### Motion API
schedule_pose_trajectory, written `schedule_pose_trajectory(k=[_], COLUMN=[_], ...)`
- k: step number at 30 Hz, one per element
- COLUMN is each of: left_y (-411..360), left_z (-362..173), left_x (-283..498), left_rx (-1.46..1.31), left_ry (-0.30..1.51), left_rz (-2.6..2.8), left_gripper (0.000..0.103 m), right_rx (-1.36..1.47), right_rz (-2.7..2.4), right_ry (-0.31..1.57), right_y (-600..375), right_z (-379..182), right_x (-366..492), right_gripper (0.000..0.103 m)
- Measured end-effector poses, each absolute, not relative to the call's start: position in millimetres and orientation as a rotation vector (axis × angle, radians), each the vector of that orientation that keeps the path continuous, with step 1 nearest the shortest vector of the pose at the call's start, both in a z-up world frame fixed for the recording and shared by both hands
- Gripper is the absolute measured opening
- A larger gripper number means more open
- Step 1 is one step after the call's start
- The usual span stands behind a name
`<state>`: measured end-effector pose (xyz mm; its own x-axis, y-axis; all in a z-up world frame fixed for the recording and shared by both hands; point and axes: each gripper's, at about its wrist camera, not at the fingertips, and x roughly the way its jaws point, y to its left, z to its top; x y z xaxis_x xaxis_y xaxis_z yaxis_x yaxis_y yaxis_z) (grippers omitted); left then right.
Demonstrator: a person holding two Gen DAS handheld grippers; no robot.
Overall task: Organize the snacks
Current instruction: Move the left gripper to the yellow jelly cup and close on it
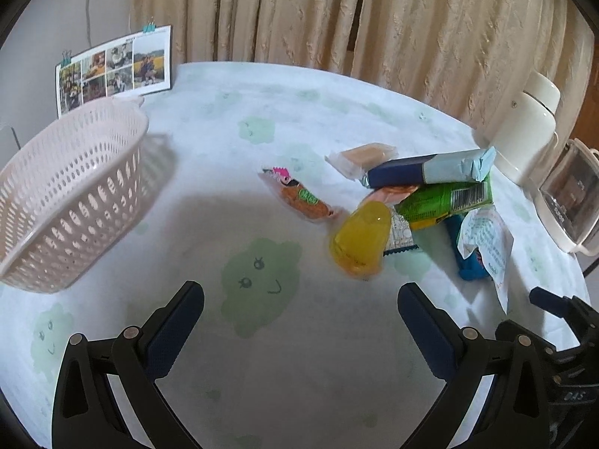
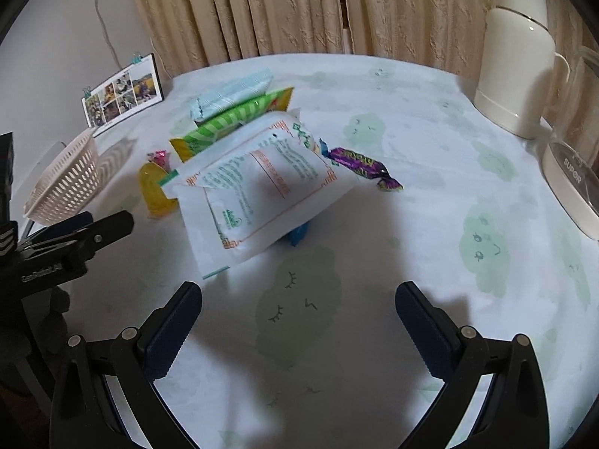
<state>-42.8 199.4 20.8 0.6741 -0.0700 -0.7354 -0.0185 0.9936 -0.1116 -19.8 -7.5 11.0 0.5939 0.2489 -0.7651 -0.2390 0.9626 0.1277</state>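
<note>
Left gripper (image 1: pixel 299 299): jaws spread wide, nothing between them, hovering over bare tablecloth (image 1: pixel 284 97) short of the snacks.
Right gripper (image 2: pixel 297 299): likewise wide apart and empty, facing the white packet (image 2: pixel 258 187).
Basket (image 1: pixel 67 194): pink, perforated, at the table's left side, well apart from the heap; appears empty, though its floor is only partly seen.
Snack heap: yellow jelly cup (image 1: pixel 361 239), green packet (image 1: pixel 445 200) and blue-and-navy bar (image 1: pixel 426 170) stacked touching; orange sausage stick (image 1: pixel 303 198) lies alone nearer the basket; purple candy (image 2: pixel 361 166) just beside the white packet.
Risk, stack: pulling a lower item likely topples the bar and green packet.
Risk, white packet: propped and tilted on a blue item; a nudge may slide it.
Risk, jelly cup: smooth and rounded, may squirt from the pads.
Risk, thermos (image 2: pixel 513 60): near the right edge; a wide swing could strike it.
</note>
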Motion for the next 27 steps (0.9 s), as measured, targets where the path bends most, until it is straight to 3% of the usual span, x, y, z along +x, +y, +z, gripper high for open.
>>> schedule_pose_trajectory(k=[27], left_y=[170], left_z=[13], left_x=[1], left_rx=[-0.056], left_ry=[0.878], left_rz=[-0.109], left_gripper=[0.065], right_rx=[0.044], right_rz=[0.314], right_ry=[0.835], right_y=[-11], right_z=[15], right_x=[-29], right_gripper=[0.103])
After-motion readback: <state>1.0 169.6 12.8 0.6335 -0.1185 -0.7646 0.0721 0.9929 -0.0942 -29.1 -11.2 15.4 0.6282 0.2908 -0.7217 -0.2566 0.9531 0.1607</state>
